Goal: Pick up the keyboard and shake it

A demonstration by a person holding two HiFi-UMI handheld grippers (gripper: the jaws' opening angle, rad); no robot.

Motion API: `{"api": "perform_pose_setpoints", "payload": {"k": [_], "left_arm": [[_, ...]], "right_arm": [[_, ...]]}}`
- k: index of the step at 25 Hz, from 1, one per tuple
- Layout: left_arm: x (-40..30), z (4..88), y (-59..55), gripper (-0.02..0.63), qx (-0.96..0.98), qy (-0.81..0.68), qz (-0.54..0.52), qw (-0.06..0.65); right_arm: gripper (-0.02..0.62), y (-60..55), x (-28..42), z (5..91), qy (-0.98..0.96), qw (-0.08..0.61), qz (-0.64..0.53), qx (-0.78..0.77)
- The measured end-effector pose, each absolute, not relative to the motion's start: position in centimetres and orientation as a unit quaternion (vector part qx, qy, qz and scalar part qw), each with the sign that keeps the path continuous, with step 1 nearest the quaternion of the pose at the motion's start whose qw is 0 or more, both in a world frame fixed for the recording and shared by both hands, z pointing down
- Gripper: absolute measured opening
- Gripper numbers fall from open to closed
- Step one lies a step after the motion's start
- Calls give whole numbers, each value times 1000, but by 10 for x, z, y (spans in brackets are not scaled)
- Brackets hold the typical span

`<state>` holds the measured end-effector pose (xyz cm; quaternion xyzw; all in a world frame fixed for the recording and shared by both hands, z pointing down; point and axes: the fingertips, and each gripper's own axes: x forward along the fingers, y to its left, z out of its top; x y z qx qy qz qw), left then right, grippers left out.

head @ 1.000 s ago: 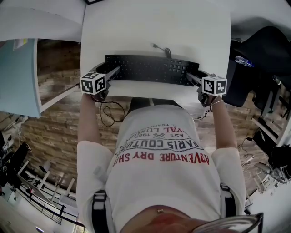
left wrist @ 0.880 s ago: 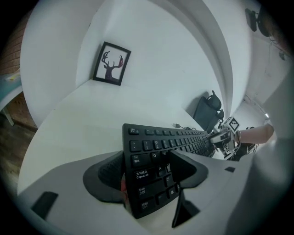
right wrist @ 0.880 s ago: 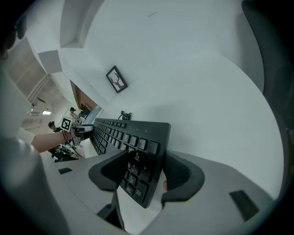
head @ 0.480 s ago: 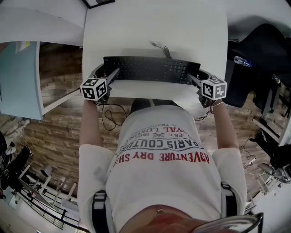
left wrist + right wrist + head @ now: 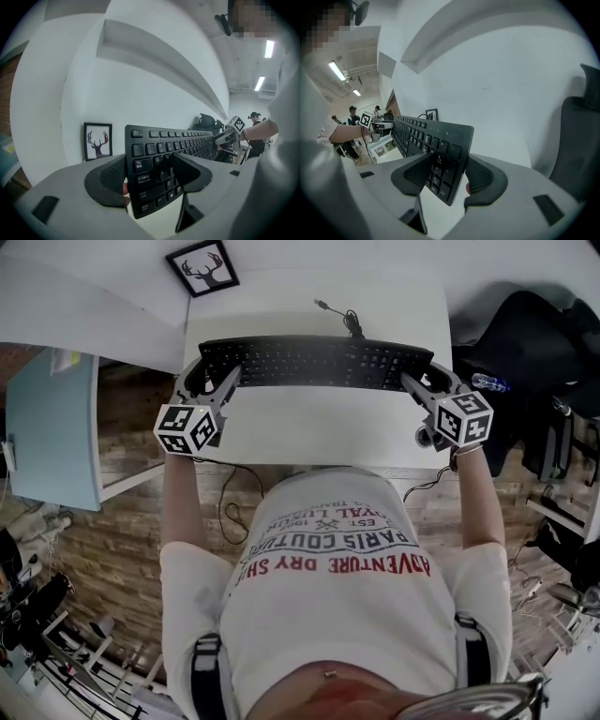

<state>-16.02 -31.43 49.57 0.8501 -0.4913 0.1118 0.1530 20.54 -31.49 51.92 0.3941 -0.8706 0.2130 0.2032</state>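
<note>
White desk (image 5: 319, 432), black keyboard (image 5: 314, 364) (matte) — left tool (image 5: 214, 381) pinching it, right tool (image 5: 424, 381) pinching tighter

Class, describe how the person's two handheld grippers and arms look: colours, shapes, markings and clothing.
The left gripper and right gripper are pale grey, each with a white cube of black square markers and curved fingers with dark pads. Arms are bare below a white T-shirt with short sleeves.

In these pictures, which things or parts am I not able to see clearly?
Underside of the black computer keyboard: faces away in every view.
Its key print, head view: too small to read.
Clear plastic bottle, head view: label too small.
White table, its legs, head view: hidden under its top.
</note>
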Motion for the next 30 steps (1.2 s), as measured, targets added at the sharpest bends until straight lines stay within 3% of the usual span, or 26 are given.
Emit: {"api": "perform_pose_setpoints", "payload": {"k": [14,24,30], "left_arm": [[-139,337,-326,314,868,-493,38,-42],[-128,302,-295,316,869,-468,28,-157],[-122,308,-284,316,865,-469,29,-176]], "right_arm": [[242,-324,226,375,-879,94,-12,467],[242,-294,235,316,-838,42,-187,511],[242,-281,232,289,-807,16,-247,536]]}}
